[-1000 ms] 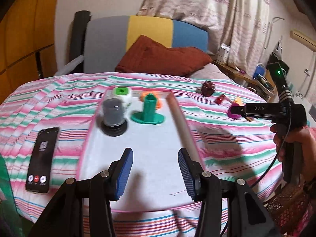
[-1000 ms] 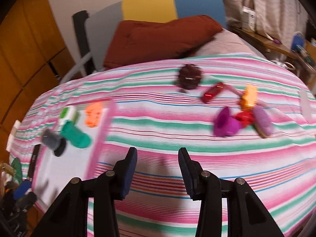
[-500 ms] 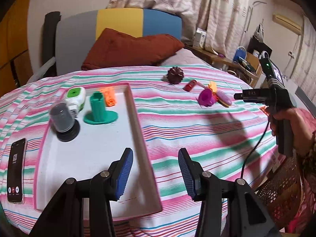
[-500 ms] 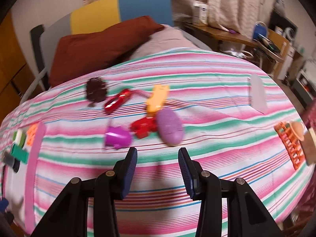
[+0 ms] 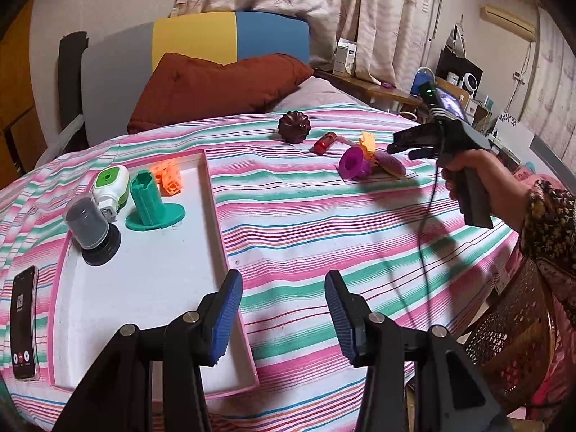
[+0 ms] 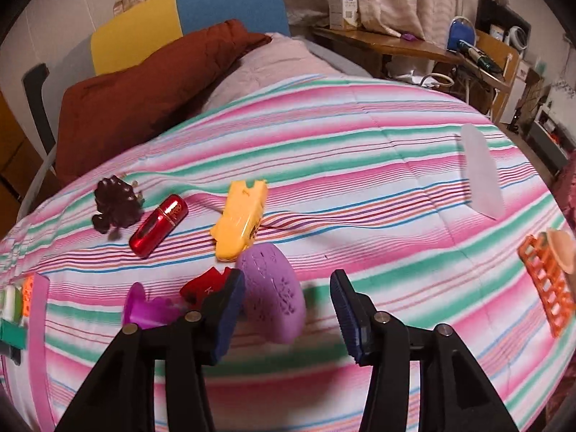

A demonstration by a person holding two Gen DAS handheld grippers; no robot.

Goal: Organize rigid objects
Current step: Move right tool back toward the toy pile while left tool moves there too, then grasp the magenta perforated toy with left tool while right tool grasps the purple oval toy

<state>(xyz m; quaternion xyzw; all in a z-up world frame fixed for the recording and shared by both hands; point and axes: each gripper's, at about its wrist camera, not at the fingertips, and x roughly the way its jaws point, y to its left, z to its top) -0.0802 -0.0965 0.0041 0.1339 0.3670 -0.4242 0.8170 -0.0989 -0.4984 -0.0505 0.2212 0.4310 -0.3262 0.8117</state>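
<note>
A white tray with a pink rim [image 5: 216,216] lies on the striped bed and holds a grey cylinder [image 5: 88,223], a green-and-white device [image 5: 109,185], a green flanged tube [image 5: 149,203] and an orange brick [image 5: 167,178]. My left gripper [image 5: 282,313] hangs open and empty over the tray's right rim. Loose pieces lie further right: a dark fluted mould [image 6: 115,205], a red tube [image 6: 158,225], a yellow piece [image 6: 239,223], a red piece [image 6: 203,284], a magenta funnel [image 6: 144,306] and a purple oval [image 6: 273,298]. My right gripper [image 6: 288,309], its jaws opening, hovers over the purple oval without pressing on it.
A phone [image 5: 23,318] lies left of the tray. A translucent white piece [image 6: 480,176] and an orange grid [image 6: 547,284] lie at the bed's right side. A brown pillow [image 5: 216,86] sits at the head, a wicker basket [image 5: 518,324] beside the bed.
The left view has swung right, so the tray now sits at its left. My right gripper has come down close over the cluster of loose pieces, and its jaws stand wider.
</note>
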